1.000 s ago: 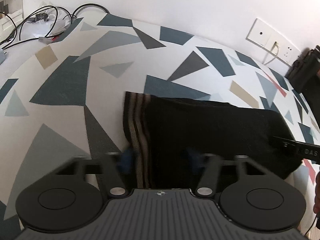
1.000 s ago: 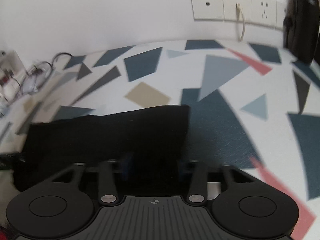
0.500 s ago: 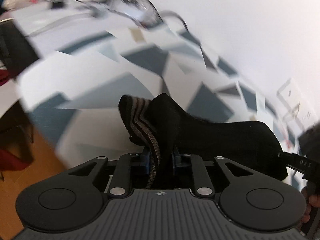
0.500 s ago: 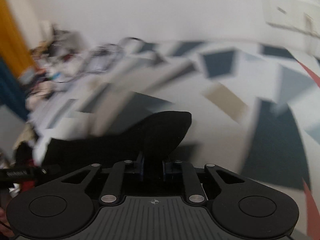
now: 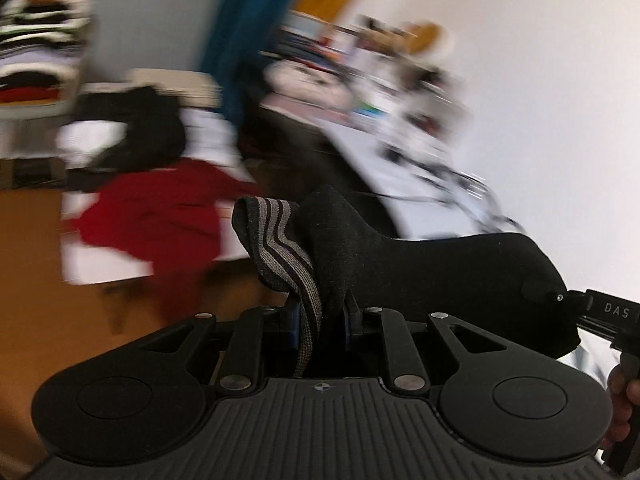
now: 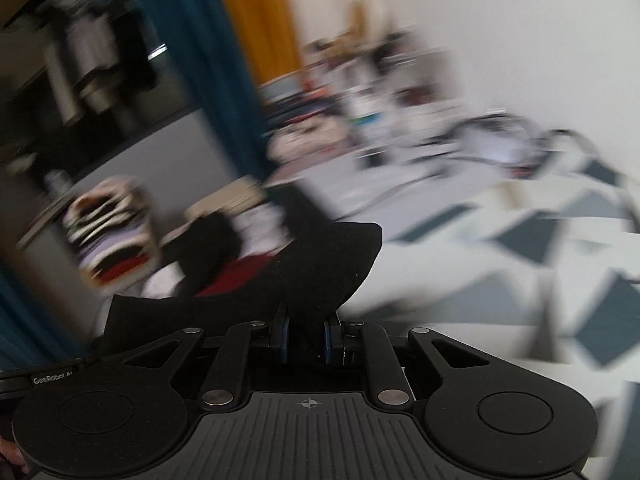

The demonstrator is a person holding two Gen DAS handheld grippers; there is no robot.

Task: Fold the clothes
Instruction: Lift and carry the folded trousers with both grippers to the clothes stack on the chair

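A folded black garment [image 5: 440, 276] with a grey-striped hem [image 5: 288, 252] hangs in the air between both grippers, clear of the table. My left gripper [image 5: 320, 320] is shut on the striped hem end. My right gripper [image 6: 306, 334] is shut on the plain black end of the garment [image 6: 328, 264]. The right gripper also shows at the right edge of the left wrist view, where it pinches the cloth and a hand holds it. Both views are blurred by fast motion.
The patterned table [image 6: 540, 264] with grey and blue triangles lies to the right. A red cloth [image 5: 160, 216] and a stack of folded clothes [image 6: 108, 232] lie to the left. Cables and clutter [image 5: 420, 112] stand behind, next to a blue curtain [image 6: 208, 64].
Both grippers went from open over the flat garment to shut on its ends. They have lifted it off the table and swung it left towards the room.
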